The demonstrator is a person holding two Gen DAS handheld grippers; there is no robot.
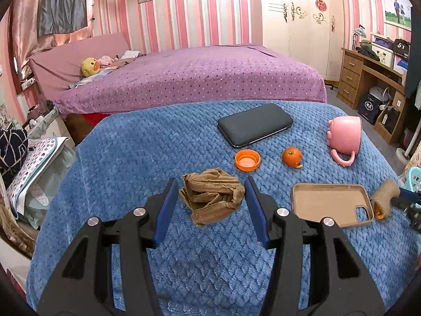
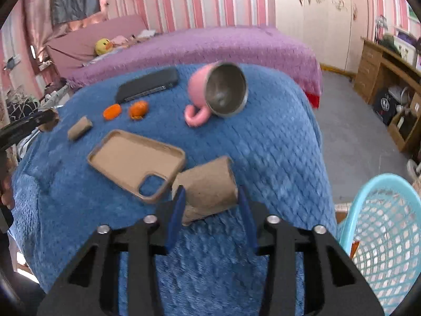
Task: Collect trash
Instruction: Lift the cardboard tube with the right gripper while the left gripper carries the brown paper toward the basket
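Note:
In the left wrist view my left gripper [image 1: 210,184] is shut on a crumpled wad of brown paper [image 1: 210,200], which fills the gap between the blue pads. The right wrist view shows that gripper [image 2: 54,119] at the far left with a brown lump at its tip. My right gripper [image 2: 210,192] is shut on a cardboard tube [image 2: 208,184] just over the near corner of a tan phone case [image 2: 131,158]. From the left wrist view, the tube [image 1: 381,197] shows at the right gripper's [image 1: 394,200] tip. A smaller brown roll [image 2: 80,131] lies on the blue blanket [image 2: 263,144].
On the blanket lie an orange bottle cap [image 1: 247,160], a small orange [image 1: 292,156], a black phone [image 1: 255,125] and a tipped pink mug [image 1: 344,137]. A light blue mesh basket [image 2: 381,223] stands low at the right. A purple bed [image 1: 197,76] lies beyond.

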